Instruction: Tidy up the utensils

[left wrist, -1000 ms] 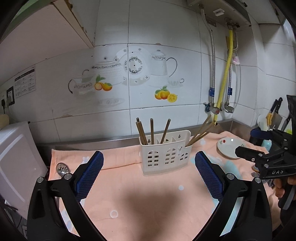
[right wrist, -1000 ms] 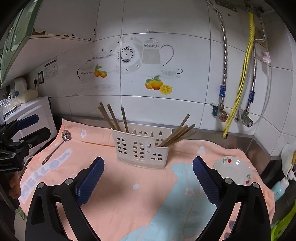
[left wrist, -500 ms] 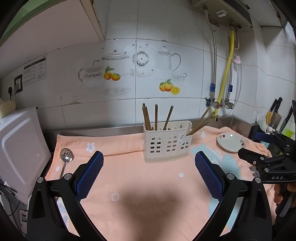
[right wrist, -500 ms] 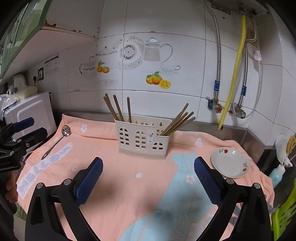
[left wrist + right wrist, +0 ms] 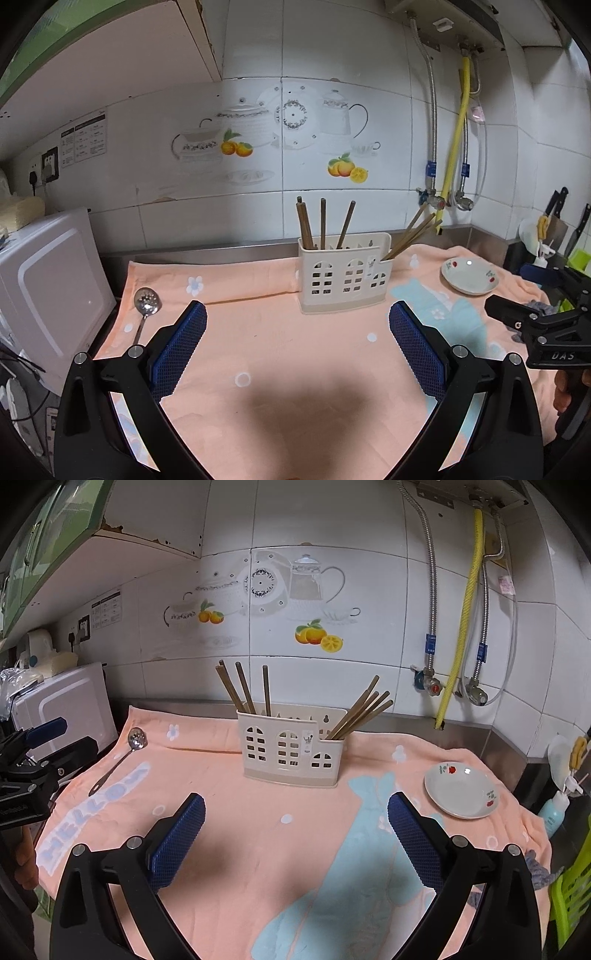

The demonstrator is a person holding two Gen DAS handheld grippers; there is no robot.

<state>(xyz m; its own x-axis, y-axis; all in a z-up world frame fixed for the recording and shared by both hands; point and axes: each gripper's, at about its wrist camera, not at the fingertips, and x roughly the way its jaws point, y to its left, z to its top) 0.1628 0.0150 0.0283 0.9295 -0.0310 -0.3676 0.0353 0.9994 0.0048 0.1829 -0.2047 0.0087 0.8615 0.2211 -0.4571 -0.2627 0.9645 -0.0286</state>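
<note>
Both grippers, left (image 5: 297,350) and right (image 5: 295,834), have drawn back, jaws apart and empty; chopsticks (image 5: 243,688) stand in the caddy (image 5: 291,747). The slotted spoon (image 5: 146,306) remains unsorted.

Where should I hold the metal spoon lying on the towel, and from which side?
Probably the thin handle of the spoon, from above with the left gripper, fingers across it. It lies flat on the towel, at the left edge, bowl toward the wall.
</note>
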